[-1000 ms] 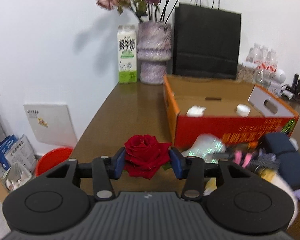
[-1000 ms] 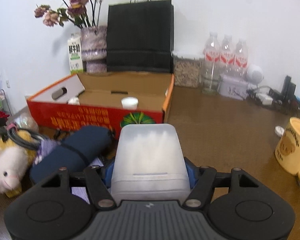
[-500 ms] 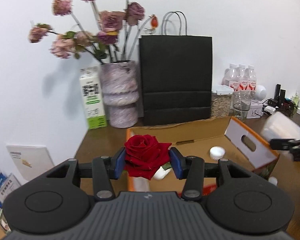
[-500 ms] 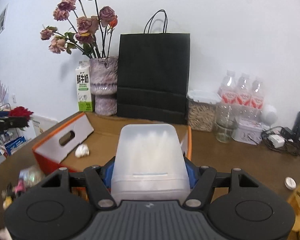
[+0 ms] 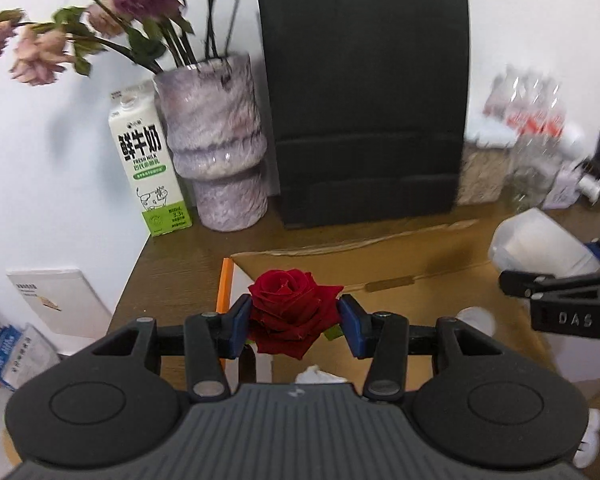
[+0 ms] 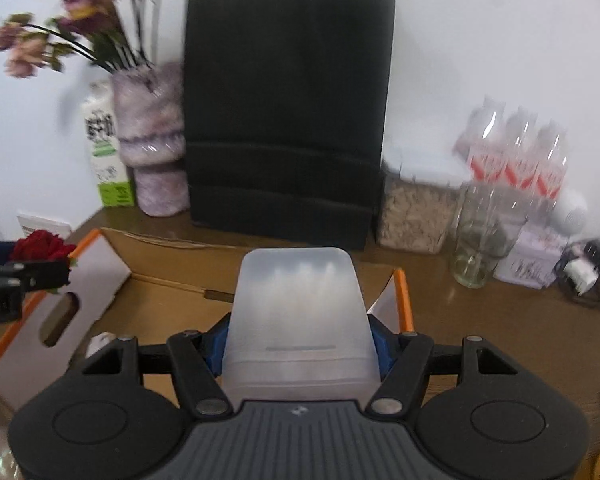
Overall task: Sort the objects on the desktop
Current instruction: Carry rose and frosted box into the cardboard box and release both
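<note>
My left gripper (image 5: 296, 322) is shut on a red rose (image 5: 294, 312) and holds it above the left end of an open orange cardboard box (image 5: 420, 264). My right gripper (image 6: 298, 346) is shut on a translucent white plastic container (image 6: 300, 320) and holds it over the right end of the same box (image 6: 172, 300). The container and right gripper also show in the left wrist view (image 5: 540, 248). The rose also shows at the left edge of the right wrist view (image 6: 42, 245). Small white items (image 5: 474, 318) lie inside the box.
At the back of the brown table stand a milk carton (image 5: 148, 160), a purple vase (image 5: 216, 148) with dried flowers, a black paper bag (image 5: 364, 100), a jar of grain (image 6: 414, 208), a glass (image 6: 480, 240) and water bottles (image 6: 516, 152). Cables (image 6: 584, 272) lie far right.
Both grippers have moved forward, closer to the back wall and further over the box. Each still holds its object. The two grippers have come nearer each other.
</note>
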`<action>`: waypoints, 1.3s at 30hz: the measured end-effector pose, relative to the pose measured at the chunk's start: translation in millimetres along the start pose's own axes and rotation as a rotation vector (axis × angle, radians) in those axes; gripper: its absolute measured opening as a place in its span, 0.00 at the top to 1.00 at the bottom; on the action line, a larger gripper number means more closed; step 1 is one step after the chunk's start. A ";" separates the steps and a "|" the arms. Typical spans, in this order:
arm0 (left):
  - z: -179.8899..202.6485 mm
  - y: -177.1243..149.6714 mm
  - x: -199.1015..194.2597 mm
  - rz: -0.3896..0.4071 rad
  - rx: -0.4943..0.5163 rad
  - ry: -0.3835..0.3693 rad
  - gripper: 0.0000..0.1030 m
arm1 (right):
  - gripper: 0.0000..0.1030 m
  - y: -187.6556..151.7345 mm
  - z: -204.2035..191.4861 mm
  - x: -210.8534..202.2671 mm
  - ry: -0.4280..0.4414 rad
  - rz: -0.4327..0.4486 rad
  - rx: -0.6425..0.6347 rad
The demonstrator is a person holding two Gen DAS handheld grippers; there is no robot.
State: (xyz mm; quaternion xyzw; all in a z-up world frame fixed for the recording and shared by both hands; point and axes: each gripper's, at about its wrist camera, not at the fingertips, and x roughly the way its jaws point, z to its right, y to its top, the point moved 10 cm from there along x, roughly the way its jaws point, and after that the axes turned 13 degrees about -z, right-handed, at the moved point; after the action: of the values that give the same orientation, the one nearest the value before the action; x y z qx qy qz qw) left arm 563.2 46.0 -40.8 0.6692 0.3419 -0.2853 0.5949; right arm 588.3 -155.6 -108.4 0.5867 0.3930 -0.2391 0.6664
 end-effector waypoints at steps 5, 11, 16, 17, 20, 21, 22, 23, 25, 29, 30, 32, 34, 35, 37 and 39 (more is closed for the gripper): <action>2.5 8.6 32.5 -0.064 -0.019 -0.002 0.54 | 0.37 8.0 0.2 30.0 -0.040 -0.059 -0.015; 9.7 11.8 60.5 -0.101 0.003 0.017 0.54 | 0.37 9.5 -3.7 56.7 -0.066 -0.114 -0.036; 14.0 8.9 76.2 -0.133 0.012 0.012 0.54 | 0.37 5.8 -4.8 73.2 -0.059 -0.152 -0.032; 14.1 8.4 78.3 -0.139 0.010 0.015 0.54 | 0.37 4.9 -4.6 75.1 -0.058 -0.160 -0.031; 14.0 6.5 82.0 -0.151 0.009 0.019 0.50 | 0.37 2.6 -4.8 80.0 -0.045 -0.183 -0.019; 13.7 6.1 82.6 -0.154 0.011 0.023 0.45 | 0.36 2.9 -4.2 79.7 -0.039 -0.184 -0.012; 13.6 6.0 82.4 -0.153 0.014 0.026 0.42 | 0.33 3.1 -4.2 78.8 -0.028 -0.184 -0.004; 13.0 6.1 81.4 -0.149 0.016 0.033 0.34 | 0.28 3.3 -4.1 77.8 -0.020 -0.185 0.000; 11.6 7.8 76.6 -0.129 0.019 0.049 0.23 | 0.16 4.9 -4.0 73.6 -0.011 -0.175 0.003; 11.0 12.9 62.3 -0.082 0.015 0.050 0.00 | 0.10 6.6 -5.1 63.7 0.012 -0.158 0.009; 9.2 14.2 58.1 -0.063 0.012 0.066 0.00 | 0.06 6.5 -5.1 61.2 0.017 -0.156 0.012; 8.3 15.6 49.7 -0.041 0.016 0.072 0.00 | 0.00 6.0 -4.1 56.7 0.016 -0.154 0.014; 8.1 14.9 42.7 -0.038 0.014 0.067 0.00 | 0.00 4.8 -4.4 51.0 0.026 -0.154 0.011; 8.8 14.2 39.6 -0.036 0.015 0.071 0.00 | 0.00 4.2 -5.0 47.6 0.027 -0.152 0.010; 9.4 13.5 32.3 -0.027 0.028 0.088 0.00 | 0.00 3.3 -6.1 40.4 0.020 -0.146 0.005; 8.9 12.2 24.3 -0.012 0.036 0.101 0.00 | 0.00 2.7 -8.2 31.7 0.018 -0.136 -0.002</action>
State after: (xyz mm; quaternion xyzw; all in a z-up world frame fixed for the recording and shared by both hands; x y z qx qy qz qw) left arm 587.9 39.4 -53.8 0.6913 0.3702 -0.2611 0.5629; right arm 606.7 -142.6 -132.3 0.5602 0.4382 -0.2783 0.6455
